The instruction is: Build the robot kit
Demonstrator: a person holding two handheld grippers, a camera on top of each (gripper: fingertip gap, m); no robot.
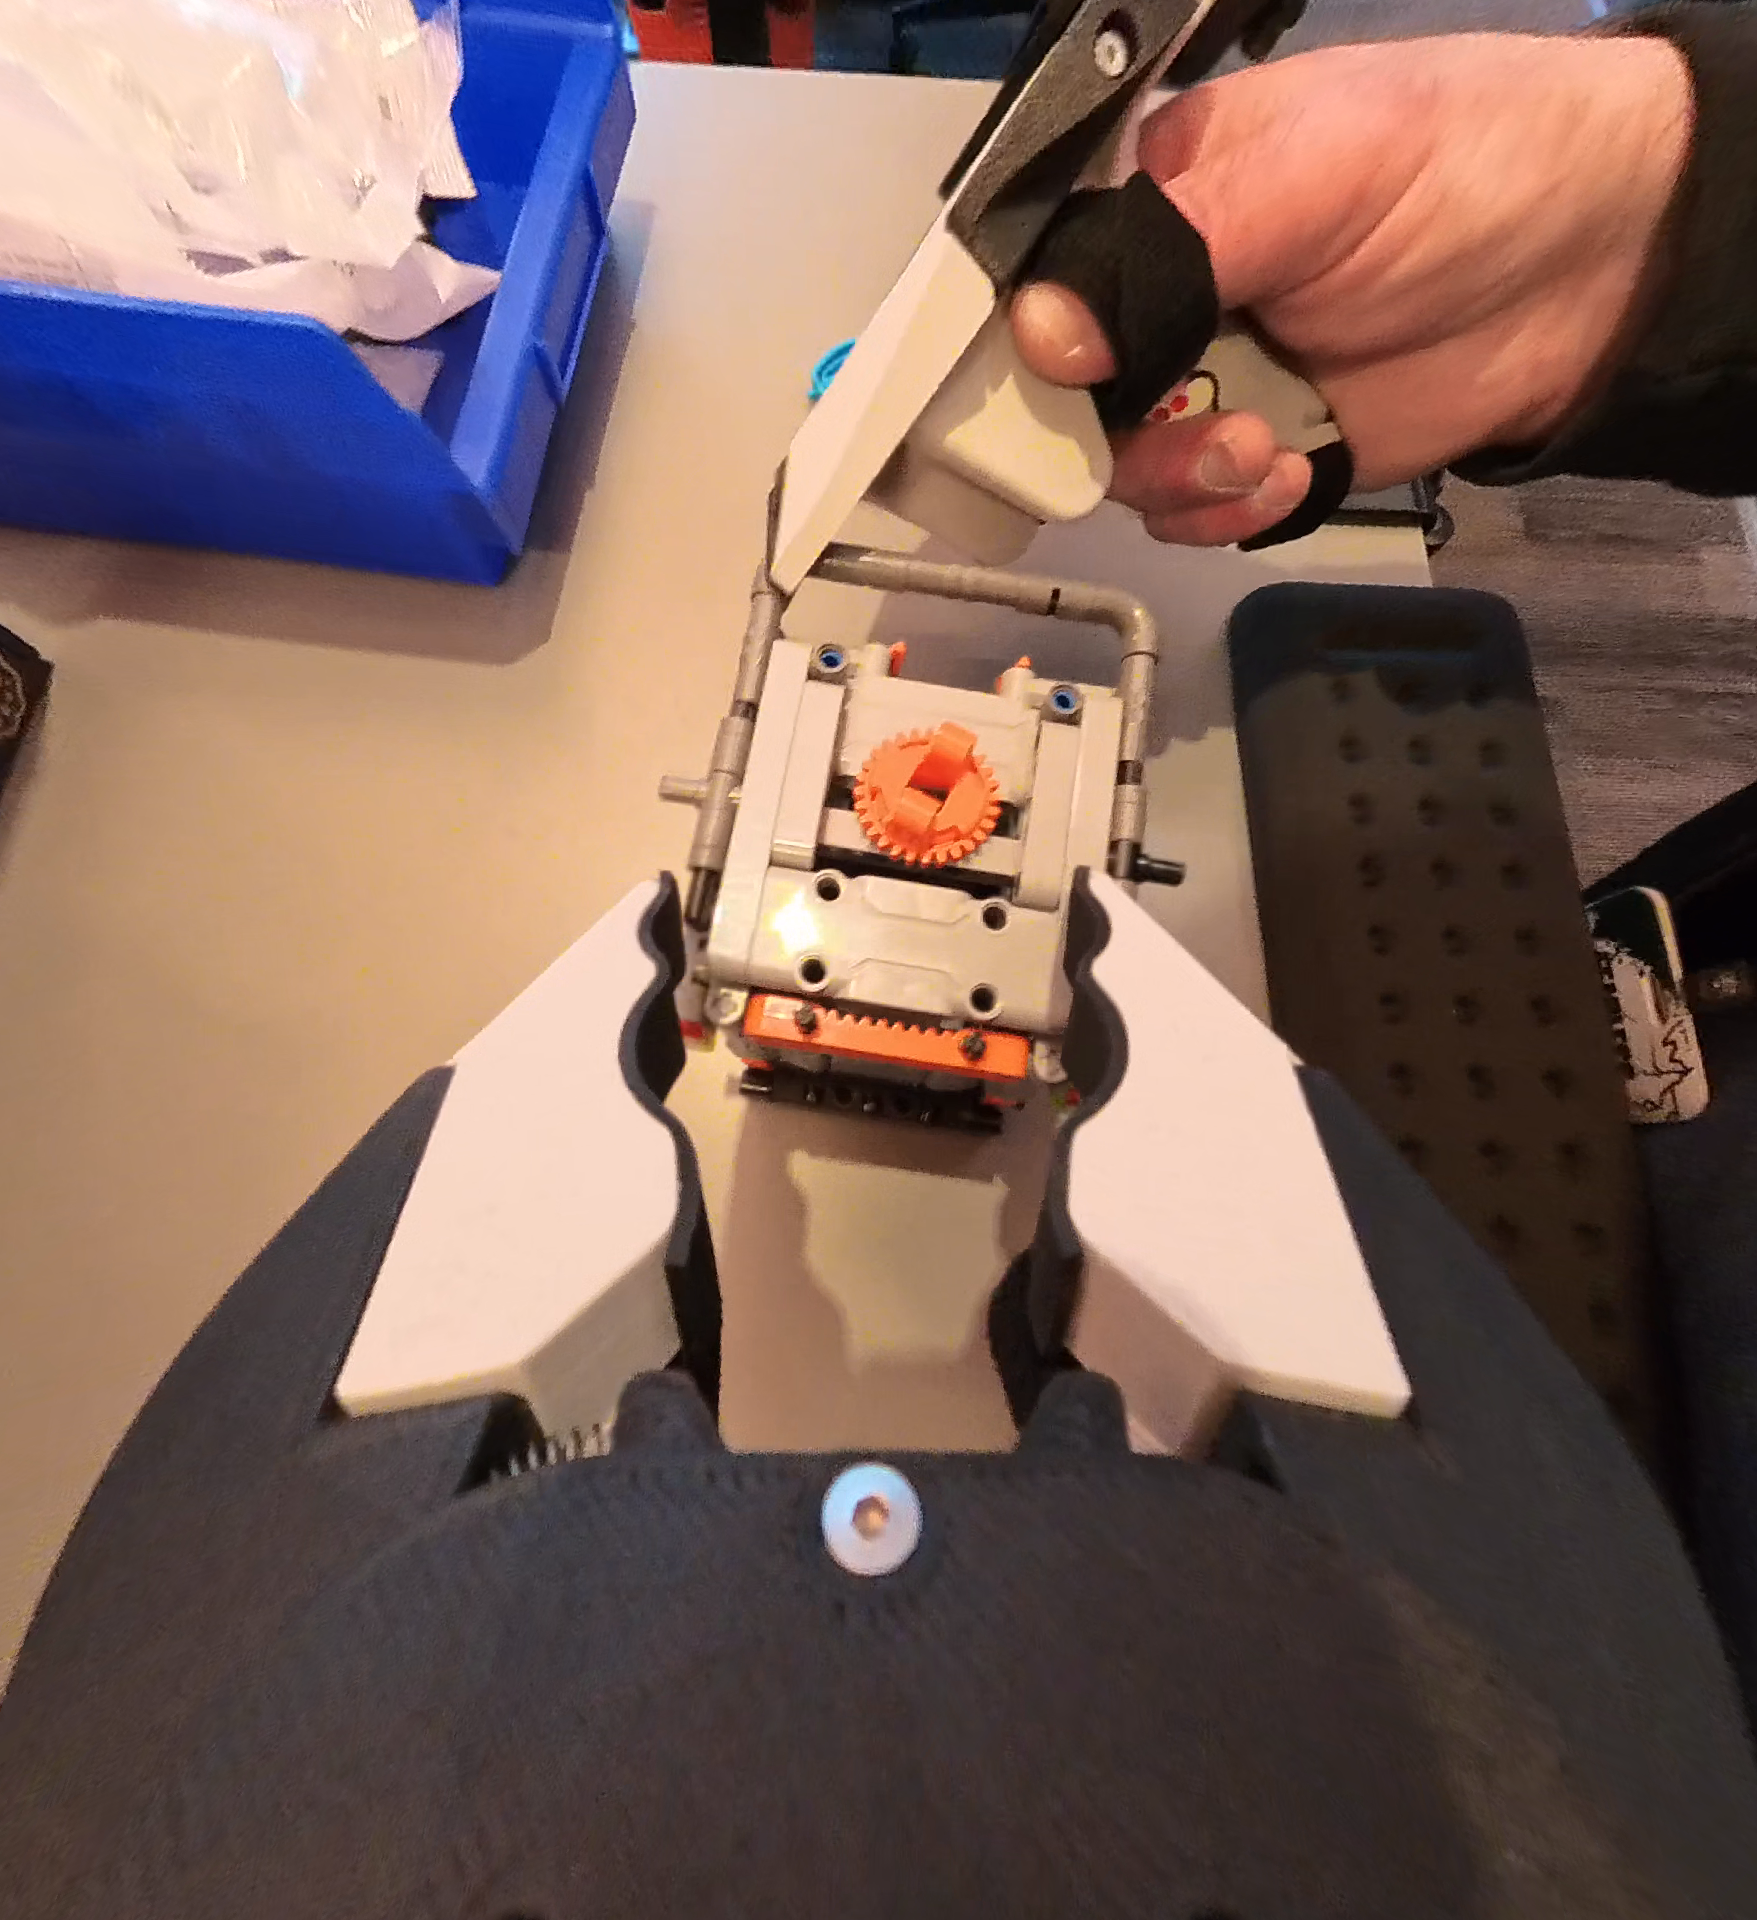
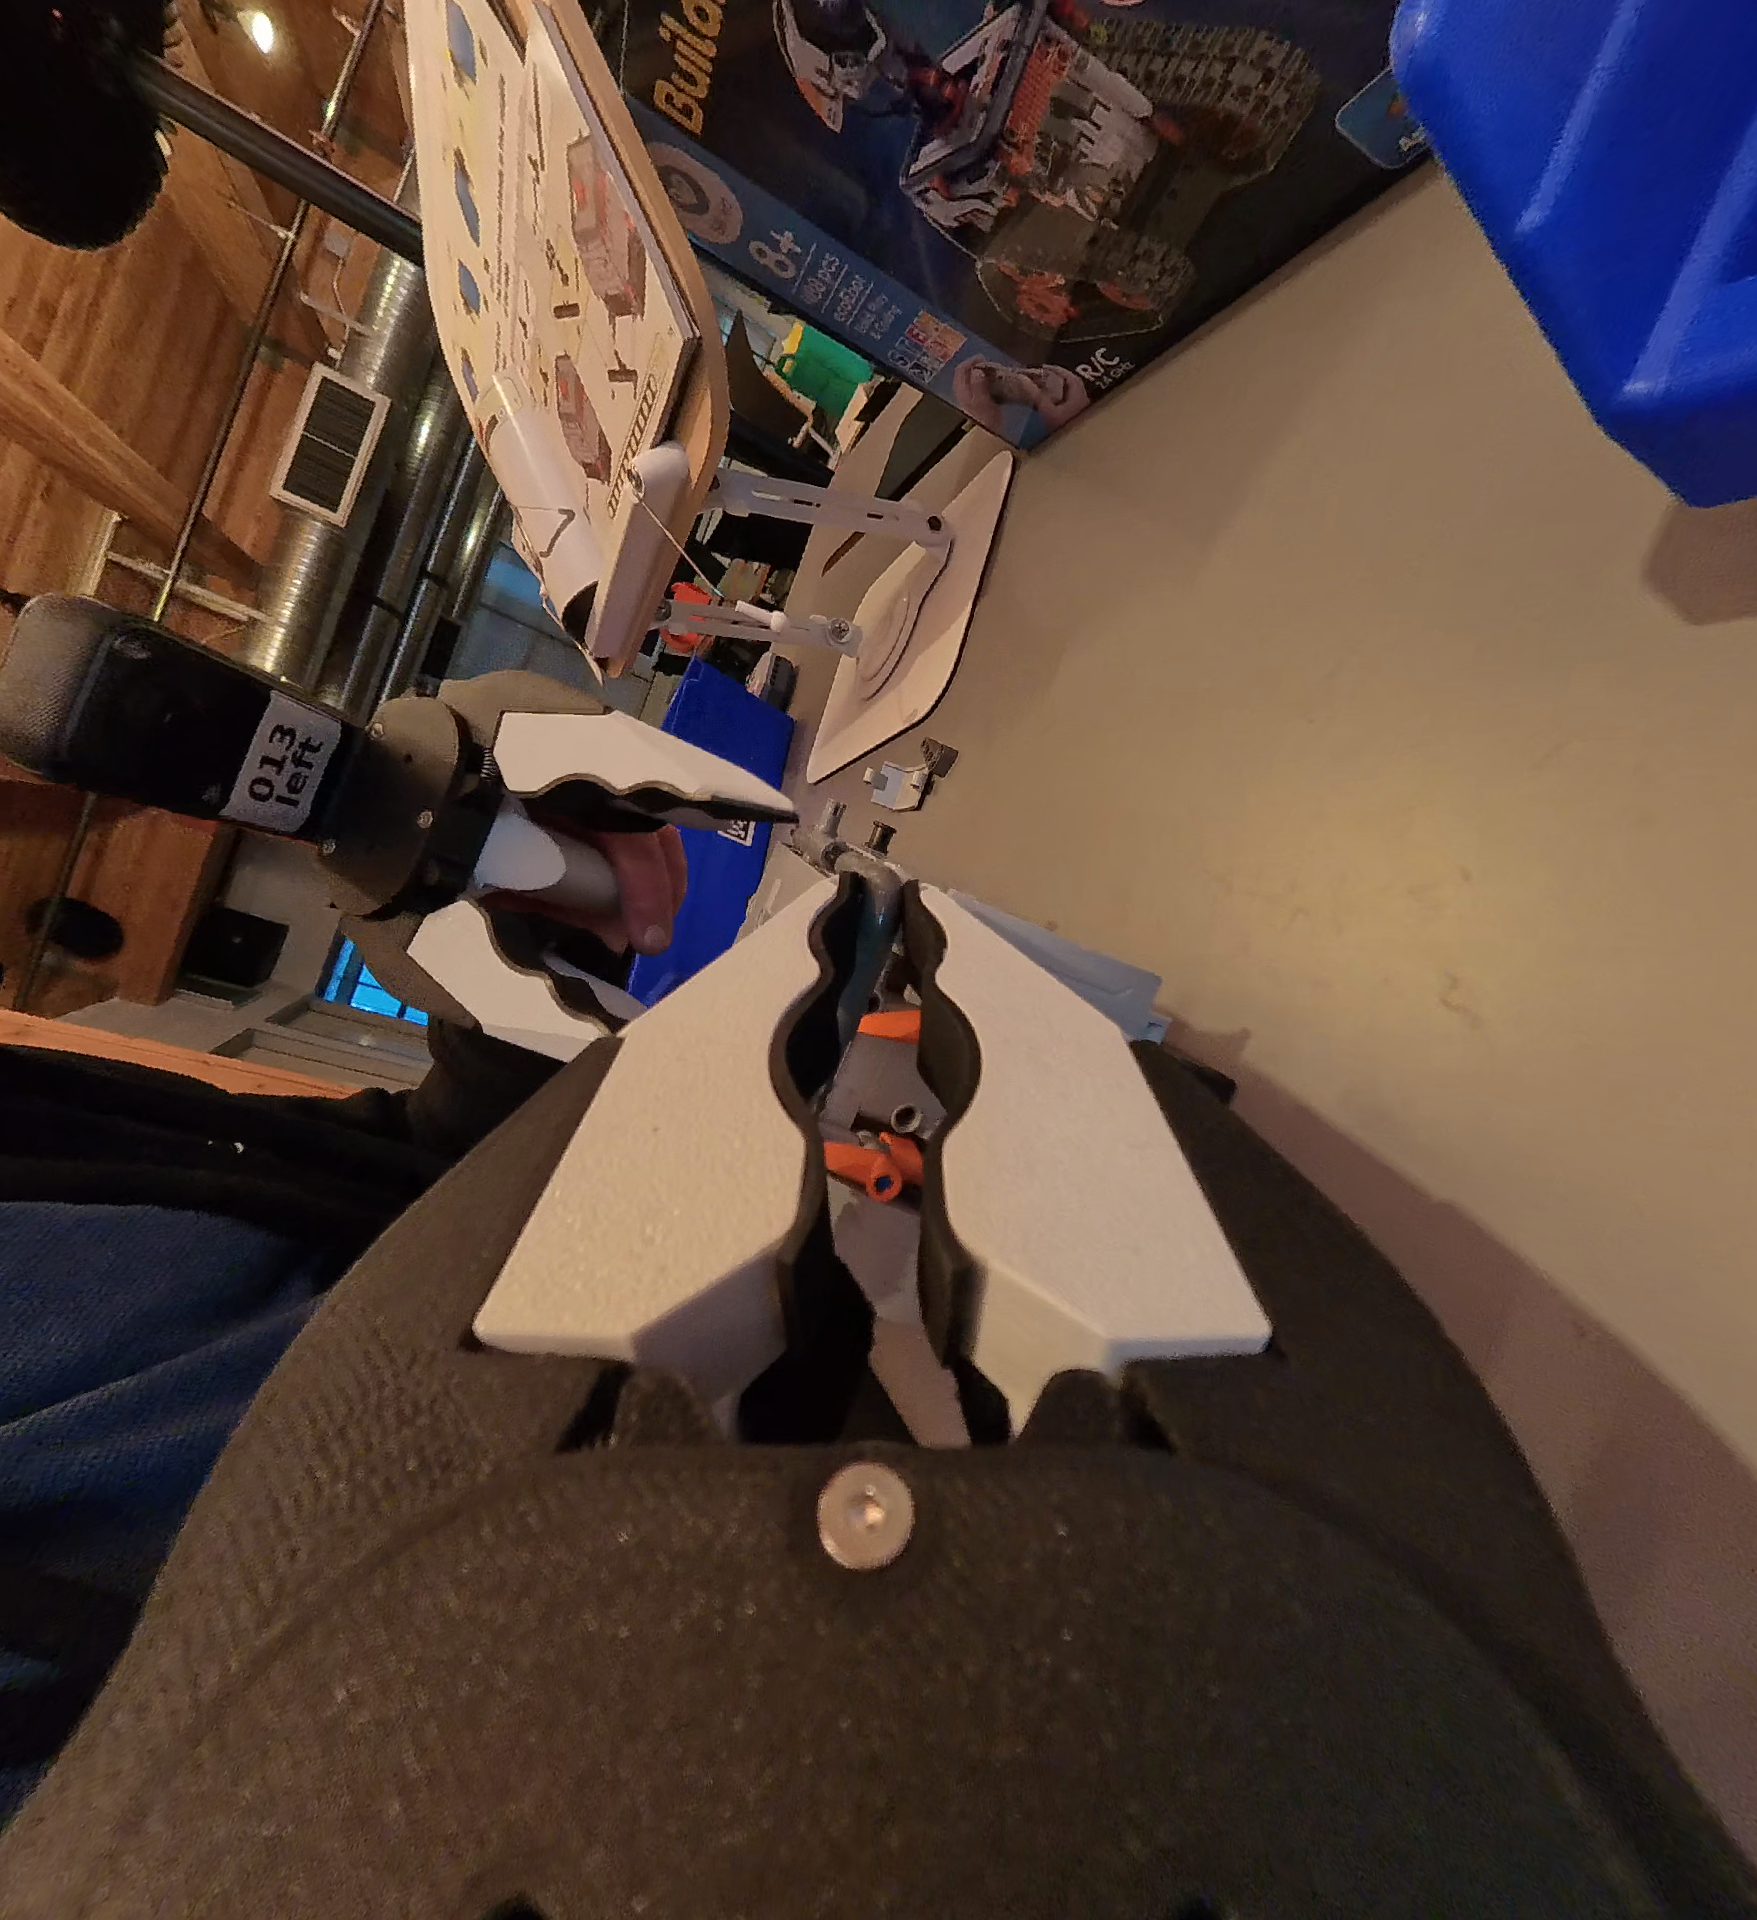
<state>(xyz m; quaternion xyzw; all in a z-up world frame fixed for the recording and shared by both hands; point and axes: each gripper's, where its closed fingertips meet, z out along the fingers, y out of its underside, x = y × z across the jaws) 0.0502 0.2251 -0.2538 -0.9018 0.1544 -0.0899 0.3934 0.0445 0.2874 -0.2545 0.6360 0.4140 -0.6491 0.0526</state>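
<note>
A grey brick-built model [image 1: 905, 935] stands on the beige table [image 1: 334, 831]. It has an orange gear [image 1: 926, 795] on top and an orange toothed rack [image 1: 884, 1039] at its near end. My left gripper [image 1: 874, 914] is closed on the model's two sides at that near end. My right gripper [image 1: 786, 551] reaches in from the upper right, held by a hand [image 1: 1373, 260]. It is shut on the grey bent tube [image 1: 1009, 597] at the model's far left corner. In the right wrist view my right gripper [image 2: 872, 904] pinches that tube [image 2: 874, 935]. The left gripper [image 2: 687, 904] shows behind it.
A blue bin [image 1: 230, 416] with clear plastic bags [image 1: 178, 135] stands at the far left. A dark perforated pad [image 1: 1425, 883] lies right of the model. A printed box [image 2: 1009, 208] and a booklet on a stand [image 2: 562, 260] stand across the table. Small loose parts [image 2: 905, 779] lie nearby. The tips of one gripper are about 7 cm away from the tips of the other.
</note>
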